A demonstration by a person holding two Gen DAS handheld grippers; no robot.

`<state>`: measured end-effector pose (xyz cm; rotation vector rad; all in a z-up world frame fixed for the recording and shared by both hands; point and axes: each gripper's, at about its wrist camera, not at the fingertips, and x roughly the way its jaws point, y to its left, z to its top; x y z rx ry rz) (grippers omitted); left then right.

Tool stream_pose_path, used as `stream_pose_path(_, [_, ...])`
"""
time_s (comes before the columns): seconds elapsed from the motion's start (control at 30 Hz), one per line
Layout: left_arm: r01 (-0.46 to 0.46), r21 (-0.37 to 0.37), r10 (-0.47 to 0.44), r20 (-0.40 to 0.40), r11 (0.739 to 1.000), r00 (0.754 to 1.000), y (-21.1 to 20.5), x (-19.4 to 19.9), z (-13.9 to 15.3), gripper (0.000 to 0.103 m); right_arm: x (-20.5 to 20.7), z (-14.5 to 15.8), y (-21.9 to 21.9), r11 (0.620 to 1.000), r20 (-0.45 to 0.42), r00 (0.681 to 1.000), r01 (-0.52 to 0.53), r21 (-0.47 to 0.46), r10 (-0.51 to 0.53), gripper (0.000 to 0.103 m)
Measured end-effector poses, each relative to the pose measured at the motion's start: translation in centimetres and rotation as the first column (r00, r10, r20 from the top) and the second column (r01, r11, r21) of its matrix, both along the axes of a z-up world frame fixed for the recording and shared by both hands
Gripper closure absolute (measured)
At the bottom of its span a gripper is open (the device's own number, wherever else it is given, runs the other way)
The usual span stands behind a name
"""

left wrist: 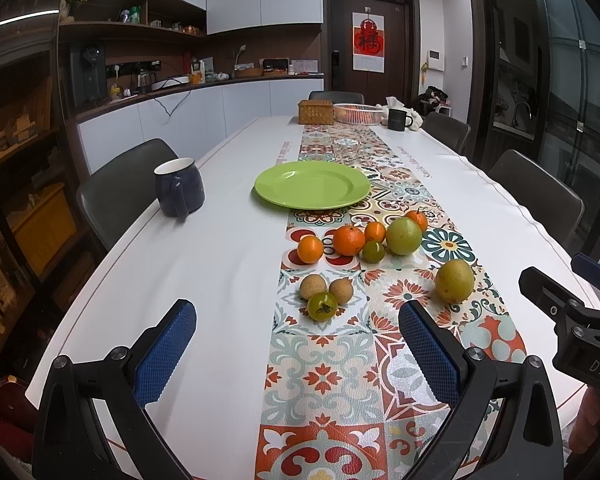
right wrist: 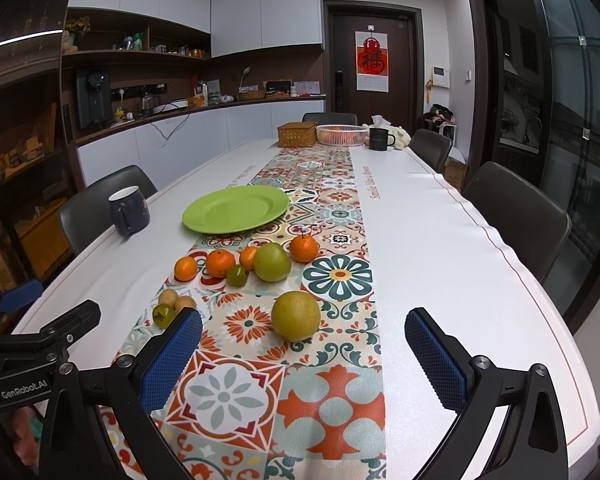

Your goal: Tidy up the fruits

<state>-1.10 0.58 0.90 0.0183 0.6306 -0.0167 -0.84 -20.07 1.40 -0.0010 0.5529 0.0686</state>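
Ten fruits: we count them loose on the patterned runner (left wrist: 328, 376), none on the green plate (left wrist: 312, 184).
Oranges: four (left wrist: 348, 240), in the far cluster.
Big green fruits: two, one among the oranges (left wrist: 403, 236), one alone nearer us (right wrist: 295, 315).
Small green ones: two (left wrist: 322, 306).
Brown ones: two (left wrist: 312, 286), touching the nearer green one.
Mugs: one navy (left wrist: 179, 187), one dark at the far end.
Left gripper (left wrist: 298, 322): we hold it spread wide, empty.
Right gripper (right wrist: 303, 330): likewise spread, gripping nothing.
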Motion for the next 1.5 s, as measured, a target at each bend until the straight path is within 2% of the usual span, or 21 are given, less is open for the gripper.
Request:
stream_pose_path(0.47, [-0.016, 0.001, 0.016, -0.05, 1.0, 0.999, 0.0, 2.0, -1.9, 0.0, 2.4, -1.8, 0.3, 1.0, -0.081, 0.996, -0.03, 0.01, 0.031, 0.001])
stream_pose_path(0.73, [0.008, -0.015, -0.01, -0.137, 1.0, 0.99, -0.2, 4.8, -4.3, 0.013, 5.2, -3.7, 0.6, 0.998, -0.162, 0.985, -0.061, 0.017, 0.063, 0.002])
stream_pose_path(0.83, [0.021, -0.017, -0.023, -0.166, 1.0, 0.986, -0.3, 5.7, -5.0, 0.018, 6.3, -4.6, 0.8, 0.997, -0.193, 0.978, -0.076, 0.023, 0.079, 0.006])
stream_pose_path(0.9, [0.033, -0.021, -0.036, -0.187, 0.999, 0.982, -0.5, 6.4, -5.5, 0.022, 7.1, -5.3, 0.9, 0.996, -0.221, 0.971, -0.087, 0.031, 0.092, 0.014])
stream_pose_path(1.2, [0.077, -0.024, -0.08, -0.244, 0.997, 0.966, -1.0, 8.6, -7.3, 0.04, 9.7, -7.5, 1.1, 0.993, -0.297, 0.947, -0.111, 0.04, 0.118, 0.032])
stream_pose_path(1.5, [0.116, -0.012, -0.115, -0.267, 0.993, 0.957, -1.6, 10.0, -8.3, 0.058, 10.9, -8.2, 1.0, 0.992, -0.305, 0.944, -0.122, 0.038, 0.127, 0.043])
